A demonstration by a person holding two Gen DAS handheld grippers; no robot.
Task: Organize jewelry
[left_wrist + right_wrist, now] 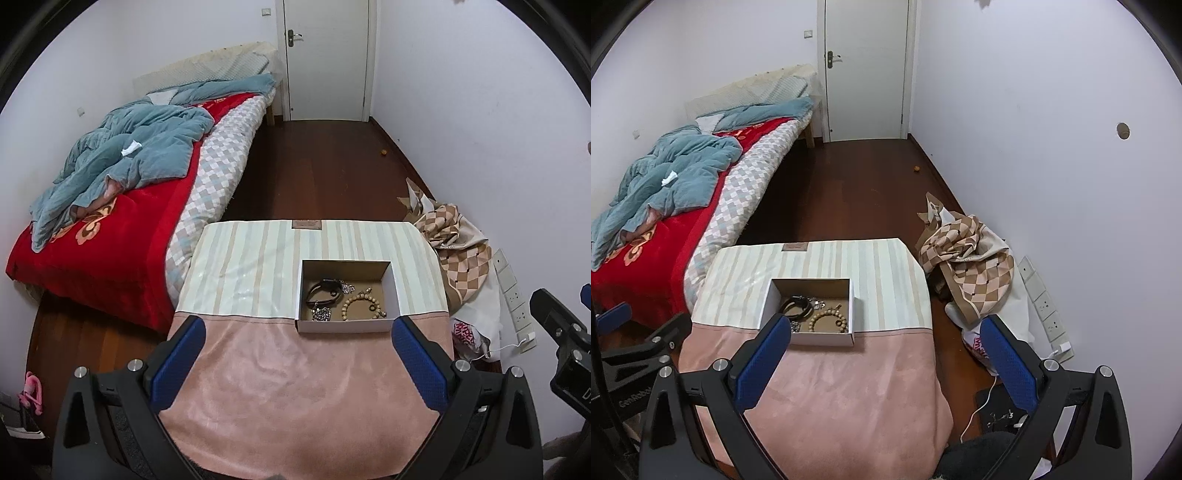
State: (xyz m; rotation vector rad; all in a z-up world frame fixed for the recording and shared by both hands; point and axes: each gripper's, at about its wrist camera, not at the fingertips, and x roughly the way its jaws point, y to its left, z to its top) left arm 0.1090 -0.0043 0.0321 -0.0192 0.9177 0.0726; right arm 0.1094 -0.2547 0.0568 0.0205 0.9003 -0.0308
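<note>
A small open cardboard box [395, 291] [852, 295] sits on a cloth-covered table [295, 376] [849, 387]. Inside lie a black band [323, 290] [794, 304], a wooden bead bracelet [360, 304] [827, 320] and silver chain pieces [322, 314] [817, 304]. My left gripper [298, 326] is open, hovering just short of the box with nothing between its blue pads. My right gripper [886, 325] is open too, off the box's right side; its left finger [764, 354] covers the box's near left corner. Each gripper shows at the edge of the other's view.
A bed [122, 206] with a red blanket and a blue quilt stands left of the table. A checked cloth heap [967, 269] lies on the floor at the right by a wall power strip [1049, 317]. Dark wood floor [325, 166] runs to a white door [866, 66].
</note>
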